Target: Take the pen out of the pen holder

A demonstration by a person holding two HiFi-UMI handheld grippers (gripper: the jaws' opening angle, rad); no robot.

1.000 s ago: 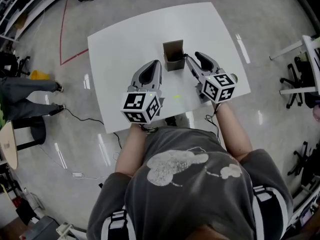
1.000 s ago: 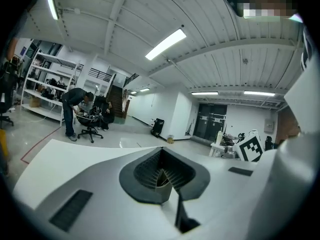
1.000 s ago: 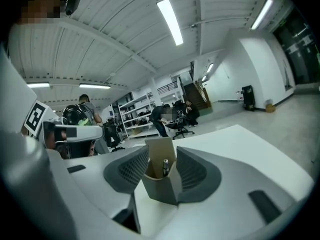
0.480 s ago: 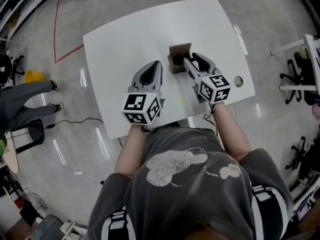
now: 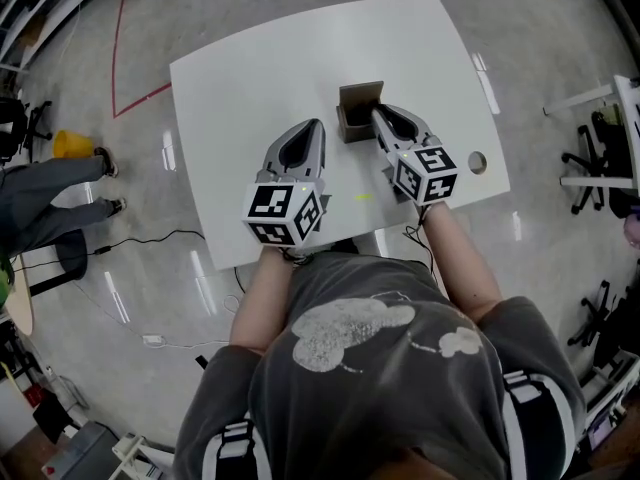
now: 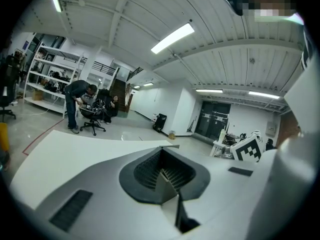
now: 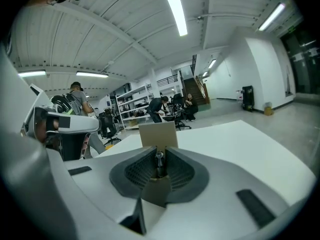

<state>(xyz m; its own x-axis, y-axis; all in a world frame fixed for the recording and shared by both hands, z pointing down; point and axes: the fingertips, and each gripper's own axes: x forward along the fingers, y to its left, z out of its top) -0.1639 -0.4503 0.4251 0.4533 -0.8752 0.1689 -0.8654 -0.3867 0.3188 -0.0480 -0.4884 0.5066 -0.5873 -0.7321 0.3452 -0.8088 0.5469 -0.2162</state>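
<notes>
White tabletop (image 5: 250, 78) filled the middle of the head view, and the pen (image 7: 159, 159) stood upright in the brown pen holder (image 5: 360, 103) at its upper centre, not yet lifted. A second earlier the right gripper (image 5: 378, 118) had hung wide open just right of the holder. It had since slid its tips over the holder's rim, and its jaws were closing with the pen between the pads, so the grasp looked nearly made and the lift was next. The left gripper (image 5: 304, 133) stayed lower left, closed and empty.
</notes>
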